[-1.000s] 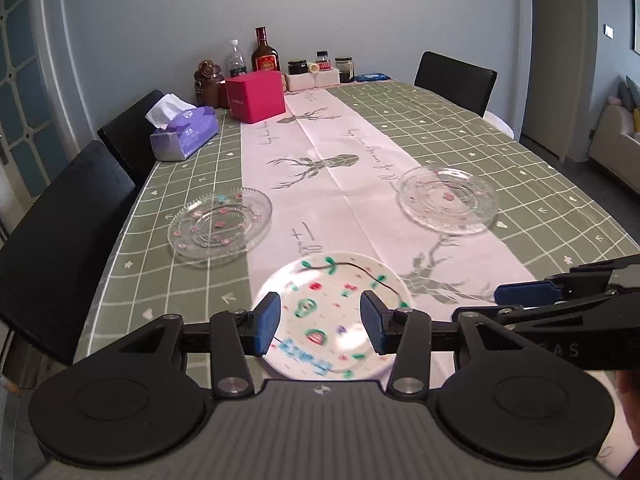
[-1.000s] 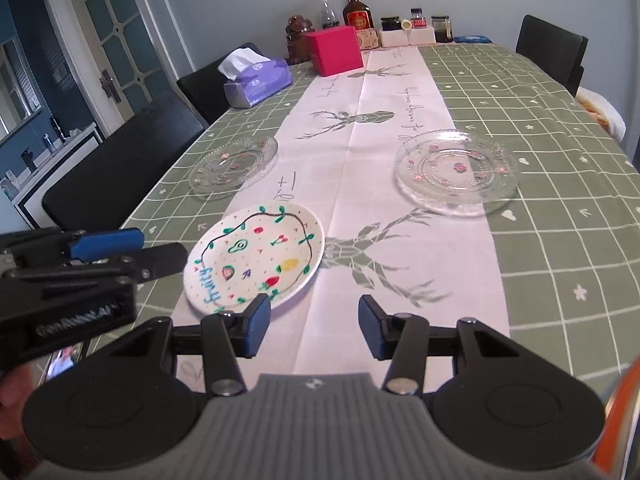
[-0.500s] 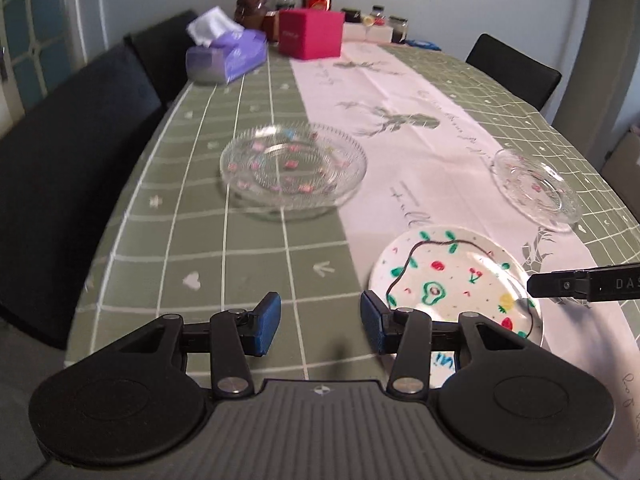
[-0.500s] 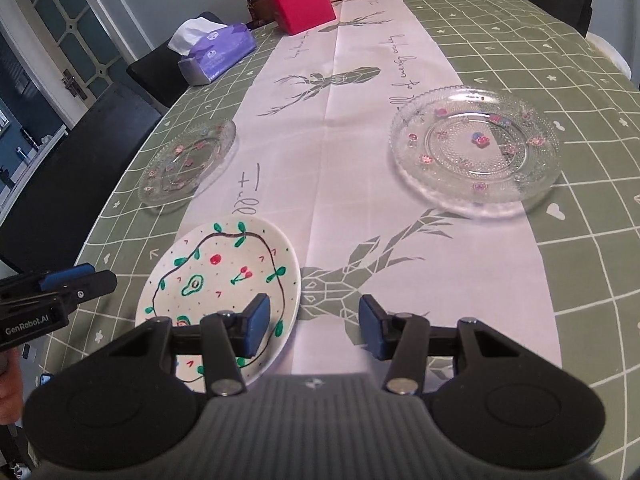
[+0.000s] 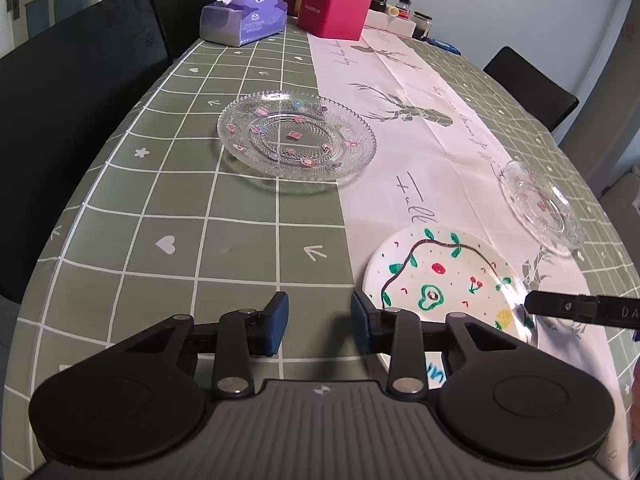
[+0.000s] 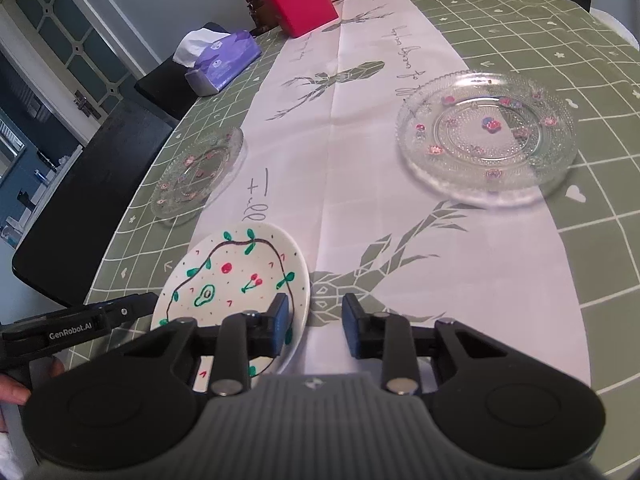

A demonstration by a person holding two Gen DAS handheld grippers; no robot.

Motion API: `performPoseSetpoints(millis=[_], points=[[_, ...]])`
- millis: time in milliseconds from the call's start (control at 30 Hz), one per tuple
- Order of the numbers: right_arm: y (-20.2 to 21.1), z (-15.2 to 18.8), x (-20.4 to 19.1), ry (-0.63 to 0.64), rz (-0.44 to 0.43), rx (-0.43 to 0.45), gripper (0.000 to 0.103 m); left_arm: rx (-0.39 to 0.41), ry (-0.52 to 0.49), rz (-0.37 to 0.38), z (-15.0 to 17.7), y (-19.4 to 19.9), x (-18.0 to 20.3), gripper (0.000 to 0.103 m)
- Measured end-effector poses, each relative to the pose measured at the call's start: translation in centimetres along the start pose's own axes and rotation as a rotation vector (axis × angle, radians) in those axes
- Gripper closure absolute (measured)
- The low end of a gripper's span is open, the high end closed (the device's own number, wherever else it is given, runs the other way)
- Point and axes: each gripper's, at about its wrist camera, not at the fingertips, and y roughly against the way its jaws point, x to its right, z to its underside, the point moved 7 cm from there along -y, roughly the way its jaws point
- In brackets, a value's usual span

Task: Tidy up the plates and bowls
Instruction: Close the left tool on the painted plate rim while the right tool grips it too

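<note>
Grippers (image 5: pixel 319 322) over green checked tablecloth (image 5: pixel 168 208)

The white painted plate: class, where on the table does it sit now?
The white painted plate lies near the table's front edge, straddling the green cloth and the pale runner, between the two glass plates, with both grippers beside its near rim.

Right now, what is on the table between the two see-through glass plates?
Only the pale deer-print runner lies between the left glass plate and the right glass plate. The right wrist view shows it best.
</note>
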Motion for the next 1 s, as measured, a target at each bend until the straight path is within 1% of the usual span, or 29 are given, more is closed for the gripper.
performPoseSetpoints(millis=[67,167,267,333,367,400,467,500,567,600,667,900,1000], points=[[0.0,0.0,0.0,-0.004,-0.004,0.0,0.074,0.01,0.036,0.009,-0.2,0.2,-0.4,0.062],[0.0,0.1,0.0,-0.001,-0.008,-0.004,0.074,0.006,0.084,0.066,-0.2,0.3,-0.5,0.062],[0.0,0.2,-0.1,-0.001,-0.019,-0.009,0.074,-0.016,0.11,0.113,0.0,0.0,-0.1,0.062],[-0.1,0.3,-0.2,0.0,-0.023,-0.013,0.078,-0.029,0.127,0.129,0.1,-0.3,0.1,0.062],[-0.2,0.4,-0.2,-0.006,-0.031,-0.017,0.083,-0.027,0.137,0.139,0.1,-0.3,0.2,0.063],[-0.2,0.4,-0.2,-0.012,-0.037,-0.02,0.086,-0.032,0.148,0.149,0.1,-0.4,0.3,0.065],[-0.3,0.4,-0.1,-0.02,-0.045,-0.021,0.086,-0.041,0.167,0.164,0.2,-0.6,0.4,0.073],[-0.3,0.4,-0.1,-0.023,-0.049,-0.022,0.087,-0.043,0.164,0.168,0.3,-0.7,0.6,0.075],[-0.4,0.5,0.0,-0.037,-0.061,-0.027,0.089,-0.052,0.15,0.171,0.4,-0.8,0.9,0.085],[-0.4,0.5,0.1,-0.046,-0.07,-0.032,0.092,-0.055,0.146,0.172,0.5,-0.9,1.1,0.086],[-0.6,0.6,0.2,-0.066,-0.092,-0.04,0.095,-0.051,0.14,0.165,0.5,-0.8,1.2,0.088],[-0.7,0.6,1.0,-0.14,-0.139,-0.042,0.097,-0.044,0.136,0.156,0.5,-0.8,1.3,0.089],[-0.7,0.6,1.1,-0.158,-0.144,-0.04,0.098,-0.053,0.136,0.151,0.5,-0.7,1.4,0.09]])
